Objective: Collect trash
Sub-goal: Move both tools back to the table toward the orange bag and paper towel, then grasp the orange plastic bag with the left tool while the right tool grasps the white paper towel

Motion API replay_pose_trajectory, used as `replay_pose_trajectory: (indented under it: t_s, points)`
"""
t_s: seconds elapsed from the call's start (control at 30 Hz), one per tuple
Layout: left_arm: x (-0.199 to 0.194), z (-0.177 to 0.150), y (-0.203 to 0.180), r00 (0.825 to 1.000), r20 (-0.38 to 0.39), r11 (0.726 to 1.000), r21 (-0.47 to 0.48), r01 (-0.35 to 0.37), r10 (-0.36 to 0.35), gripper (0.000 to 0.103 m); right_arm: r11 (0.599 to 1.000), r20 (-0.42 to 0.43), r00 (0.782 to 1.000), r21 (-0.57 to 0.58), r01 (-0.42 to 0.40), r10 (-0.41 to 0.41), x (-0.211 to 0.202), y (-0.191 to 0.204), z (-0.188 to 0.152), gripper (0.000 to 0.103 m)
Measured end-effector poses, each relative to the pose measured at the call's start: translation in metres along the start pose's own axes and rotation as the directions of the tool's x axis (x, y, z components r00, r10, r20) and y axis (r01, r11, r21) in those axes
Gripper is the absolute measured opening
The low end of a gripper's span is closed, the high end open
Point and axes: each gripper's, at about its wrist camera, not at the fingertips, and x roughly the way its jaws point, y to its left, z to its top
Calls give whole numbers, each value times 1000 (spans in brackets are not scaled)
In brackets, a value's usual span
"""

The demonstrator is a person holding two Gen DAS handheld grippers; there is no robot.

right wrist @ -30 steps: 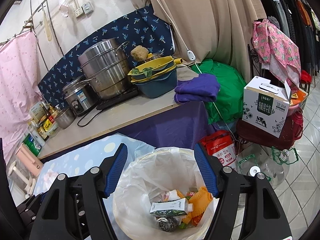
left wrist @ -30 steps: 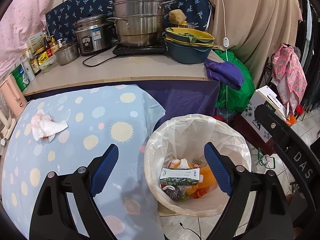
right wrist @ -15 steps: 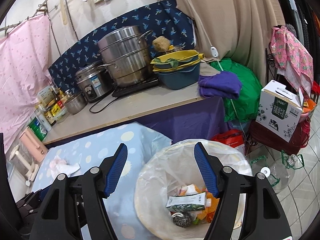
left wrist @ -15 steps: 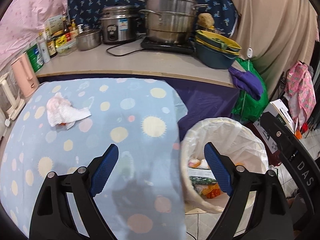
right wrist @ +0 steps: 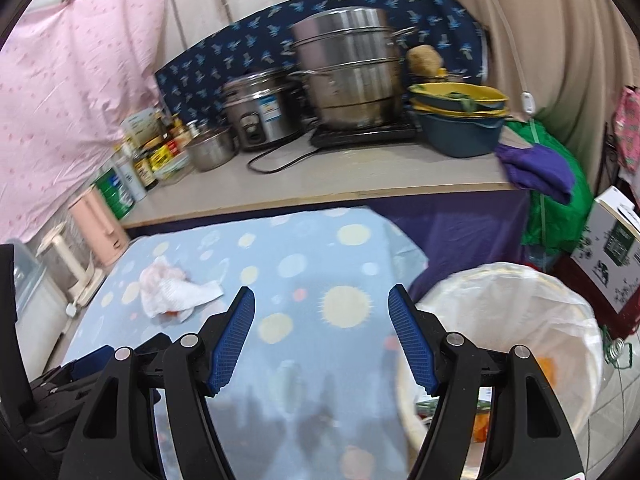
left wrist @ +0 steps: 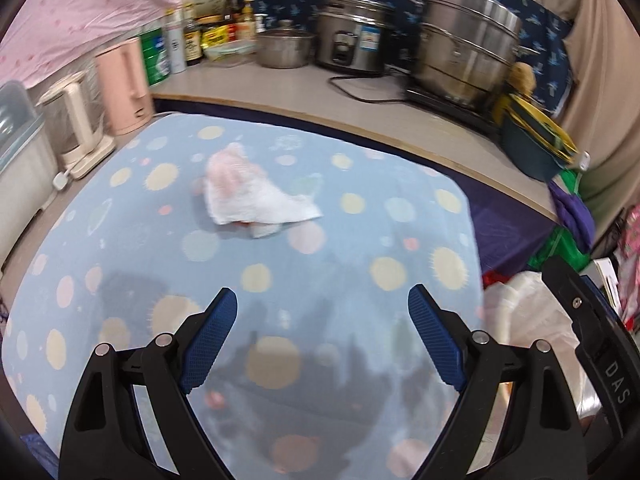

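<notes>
Over the dotted tablecloth, left tool and right tool both spread wide, empty.

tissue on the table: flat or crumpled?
Crumpled. The white tissue sits bunched in a lumpy wad on the dotted tablecloth, one corner sticking out flat, reddish stains underneath. Neither gripper touches it.

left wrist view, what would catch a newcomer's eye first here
The crumpled white tissue lying alone in the middle of the blue dotted tablecloth, straight ahead of the open left gripper. Behind it, the big stacked steel steamer pot stands on the counter at the right. The white-lined trash bin sits off the table's right edge.
</notes>
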Motion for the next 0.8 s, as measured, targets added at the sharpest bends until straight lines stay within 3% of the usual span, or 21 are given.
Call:
replay_pose_trajectory:
  t_s: [0.5, 0.8]
  points:
    - [34, 3, 134, 984, -46, 968, -176, -179, 173, 84, 977, -154, 976, -125, -172, 152, 89, 130, -17, 67]
    - [53, 3, 177, 975, -71, 947, -230, -222, 211, 84, 966, -215, 961, -150, -210, 176, 143, 176, -23, 67]
